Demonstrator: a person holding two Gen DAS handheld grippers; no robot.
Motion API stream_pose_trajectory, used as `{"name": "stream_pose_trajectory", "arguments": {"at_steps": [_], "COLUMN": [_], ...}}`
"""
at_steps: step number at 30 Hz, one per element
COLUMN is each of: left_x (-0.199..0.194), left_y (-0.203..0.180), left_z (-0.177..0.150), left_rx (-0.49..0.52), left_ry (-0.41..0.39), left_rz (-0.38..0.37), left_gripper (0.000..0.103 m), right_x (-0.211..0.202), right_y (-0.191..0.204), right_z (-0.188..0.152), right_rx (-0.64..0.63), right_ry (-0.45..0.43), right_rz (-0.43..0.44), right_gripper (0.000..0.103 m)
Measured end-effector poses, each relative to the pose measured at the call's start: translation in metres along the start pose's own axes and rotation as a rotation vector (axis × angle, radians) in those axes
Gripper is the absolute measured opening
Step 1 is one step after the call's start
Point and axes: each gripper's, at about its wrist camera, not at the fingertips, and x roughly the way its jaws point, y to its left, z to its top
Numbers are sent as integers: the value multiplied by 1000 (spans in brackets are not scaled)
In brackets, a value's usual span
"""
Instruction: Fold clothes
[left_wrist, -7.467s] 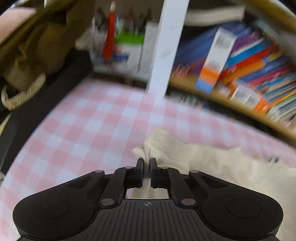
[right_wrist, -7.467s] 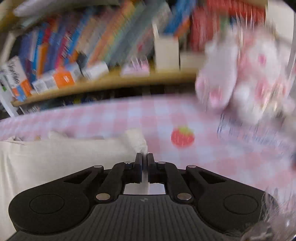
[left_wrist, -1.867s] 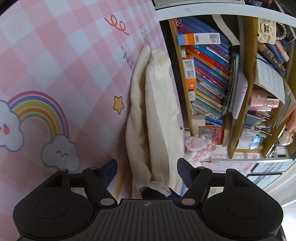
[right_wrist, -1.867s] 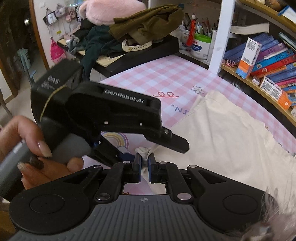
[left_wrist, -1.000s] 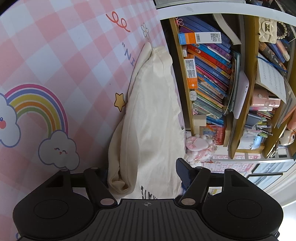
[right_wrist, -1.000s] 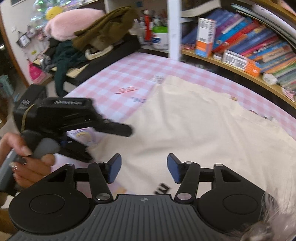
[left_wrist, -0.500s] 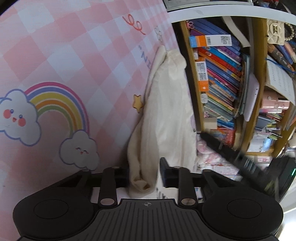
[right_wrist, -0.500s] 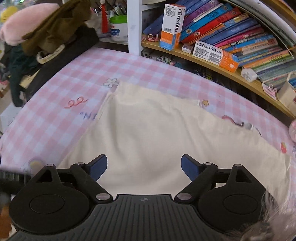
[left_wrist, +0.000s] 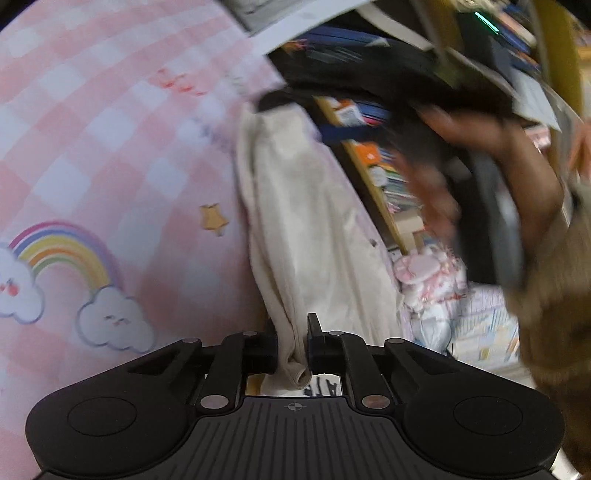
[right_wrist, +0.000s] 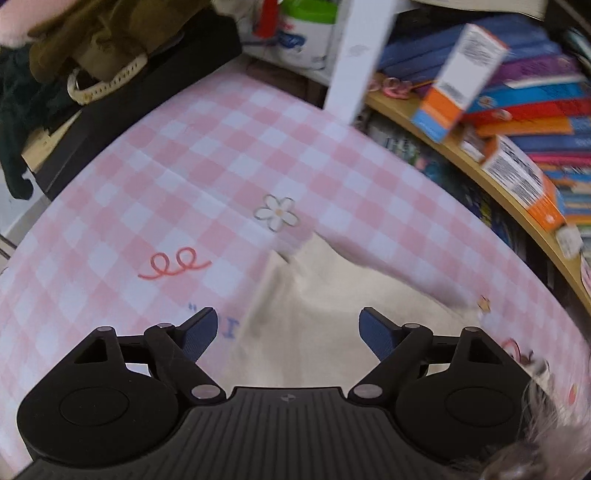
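L gripper (left_wrist: 291, 347) just clamped cream garment (left_wrist: 314, 221); R gripper (right_wrist: 286, 328) agape, bookshelf (right_wrist: 491, 177) maybe close.

Pink-and-white checked cloth (right_wrist: 229, 155) with rainbow print (left_wrist: 62, 251) covers the bench. Curved wooden bookshelf (right_wrist: 491, 184) of coloured books behind; olive garment heap (right_wrist: 92, 40) far left.

In the left wrist view the person's hand (left_wrist: 491, 177) and the right tongs (left_wrist: 332, 114) it carries are smeared by motion, so how those tongs' jaws stand cannot be read there, and the books (left_wrist: 373, 173) behind them are a blur of colours. The cream garment (left_wrist: 306, 236) runs down behind the left tongs (left_wrist: 292, 345), whose body hides its near end. In the right wrist view the garment's near part is hidden behind the tongs' housing, and the printed blue letters (right_wrist: 231, 328) on the table (right_wrist: 184, 184) are partly covered by cloth.
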Motion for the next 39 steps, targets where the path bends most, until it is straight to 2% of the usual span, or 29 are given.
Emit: {"name": "stream_pose_trajectory", "arguments": {"at_steps": [5,9,22,24,25,26,28,30,32,39], "left_x": [2,4,7,7,8,10,12,15,17,18], "left_y": [-24,-35,-44,-47,-48,-49,-49,-50,-49,-61], "left_z": [-2,-5,-4,-4,-3,-2,-1,-1,-1,-2], "left_rx": [133,197,264,267,270,274,282,289,292,357], "left_ry": [-5,-1,6,6,8,10,14,20,25,27], "left_rz": [-5,-14,-30,-35,-37,-38,-41,-46,-48,-43], "left_gripper": [11,11,11,11,10,10,10,11,10,9], "right_x": [25,42,51,50,50,50,53,56,57,31], "right_y": [24,34,49,53,54,55,54,48,44,22], "right_z": [19,20,7,7,7,8,10,11,10,14], "right_rx": [-79,-128,-330,-345,-351,-353,-353,-338,-322,-284], "right_ry": [78,141,260,266,268,273,288,299,307,249], "right_rz": [-55,-102,-187,-183,-179,-169,-192,-197,-188,-136], "right_gripper": [76,73,70,66,58,39,23,23,11,7]}}
